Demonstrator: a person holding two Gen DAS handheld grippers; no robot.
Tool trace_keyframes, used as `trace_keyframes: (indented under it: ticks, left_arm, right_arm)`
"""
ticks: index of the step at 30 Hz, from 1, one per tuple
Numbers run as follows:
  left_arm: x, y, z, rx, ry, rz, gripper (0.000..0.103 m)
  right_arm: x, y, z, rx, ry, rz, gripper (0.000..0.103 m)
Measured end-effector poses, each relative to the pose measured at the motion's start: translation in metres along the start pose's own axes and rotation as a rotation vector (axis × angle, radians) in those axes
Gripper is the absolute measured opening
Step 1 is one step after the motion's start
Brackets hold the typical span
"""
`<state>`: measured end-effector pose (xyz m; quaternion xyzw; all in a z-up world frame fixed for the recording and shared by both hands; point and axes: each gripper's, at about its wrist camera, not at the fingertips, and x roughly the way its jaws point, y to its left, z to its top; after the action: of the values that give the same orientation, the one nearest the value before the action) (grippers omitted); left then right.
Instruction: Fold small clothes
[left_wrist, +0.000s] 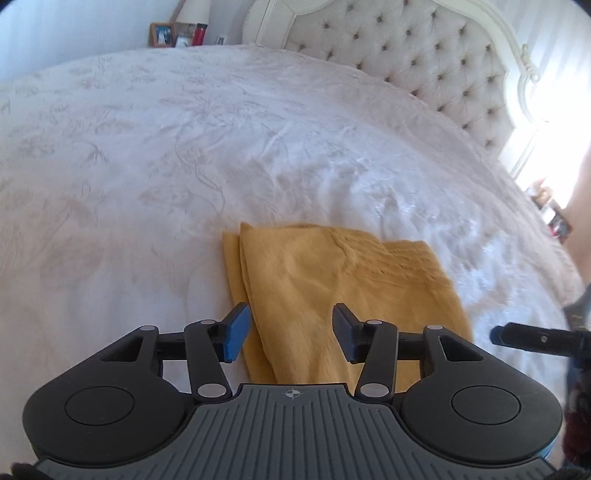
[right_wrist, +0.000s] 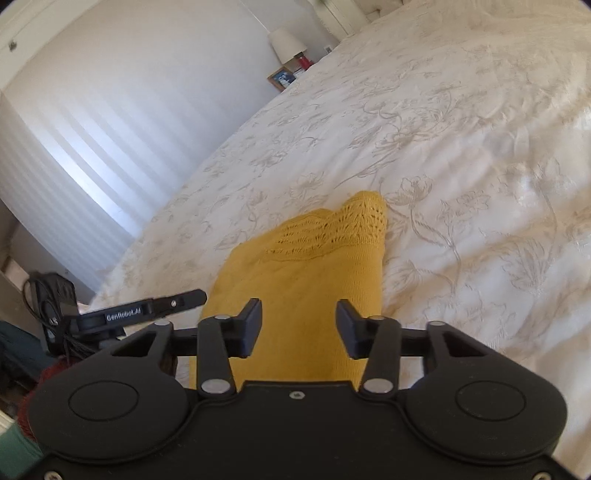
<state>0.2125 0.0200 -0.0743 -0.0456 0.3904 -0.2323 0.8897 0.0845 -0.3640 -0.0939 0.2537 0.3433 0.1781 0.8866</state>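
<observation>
In the left wrist view, the left gripper hangs above the bed with its two jaws apart, and nothing is pressed between them. The blue pad sits on the left finger, the dark pad on the right one. Just under and ahead of the jaws lies the yellow knitted garment, folded into a rough rectangle on the white bedspread. Its near edge goes under the gripper body, and two layers show at its left side, just ahead of the blue pad. A patterned knit band is at the far right part of the cloth. To the right of this gripper, one dark finger of the right gripper comes in from the frame edge, beside the garment's right edge. Far ahead stands the tufted headboard, and far ahead to the left a lamp with a picture frame.

In the right wrist view, the right gripper is also released, with its jaws apart above the same garment. The cloth stretches forward from between the fingers, and its lace-like knit band lies at the far end. To the left of this gripper, a finger of the left gripper shows side-on, near the left edge of the cloth; from this side I cannot tell its opening.
</observation>
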Motion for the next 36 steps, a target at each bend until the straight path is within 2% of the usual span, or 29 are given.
trace_keyframes:
  ticks: [5,7,9,10,12,17,20,22,26,29,30,32,34,36]
  left_arm:
    - [0.030,-0.006,0.007,0.050,-0.008,0.083,0.047]
    - [0.038,0.003,0.006,0.076,0.021,0.146,0.049]
    - [0.046,0.009,0.002,0.101,0.042,0.192,0.052]
    - [0.046,0.013,0.000,0.117,0.043,0.211,0.058]
    - [0.044,0.014,-0.002,0.144,0.034,0.241,0.060]
    - [0.031,0.011,0.003,0.167,0.031,0.260,0.061]
    - [0.015,0.000,0.010,0.214,-0.049,0.268,0.061]
    - [0.013,-0.008,0.014,0.237,-0.075,0.250,0.061]
    - [0.037,-0.020,0.022,0.254,-0.054,0.227,0.062]
    - [0.063,-0.014,0.025,0.220,-0.024,0.268,0.062]
    - [0.071,-0.010,0.025,0.208,-0.008,0.293,0.065]
    - [0.081,0.001,0.026,0.189,0.009,0.302,0.081]
    - [0.085,0.009,0.026,0.181,0.017,0.298,0.088]
    - [0.085,0.011,0.028,0.178,0.029,0.289,0.089]
  right_arm:
    - [0.030,0.017,0.008,-0.171,-0.005,-0.143,0.046]
    - [0.052,0.018,0.008,-0.212,0.036,-0.185,0.045]
    - [0.078,0.012,0.006,-0.195,0.104,-0.170,0.046]
    - [0.085,0.010,0.006,-0.192,0.114,-0.155,0.046]
    - [0.090,0.011,0.009,-0.194,0.111,-0.136,0.046]
    - [0.082,0.021,0.015,-0.251,0.130,-0.143,0.049]
    - [0.062,0.028,0.023,-0.249,0.054,-0.140,0.049]
    - [0.061,0.032,0.030,-0.261,0.019,-0.180,0.049]
    - [0.090,0.029,0.035,-0.314,0.053,-0.299,0.055]
    - [0.112,0.024,0.034,-0.334,0.076,-0.335,0.059]
    - [0.116,0.024,0.032,-0.350,0.070,-0.347,0.060]
    - [0.123,0.023,0.030,-0.374,0.062,-0.361,0.062]
    - [0.127,0.019,0.028,-0.378,0.048,-0.361,0.063]
    - [0.128,0.017,0.029,-0.378,0.045,-0.353,0.063]
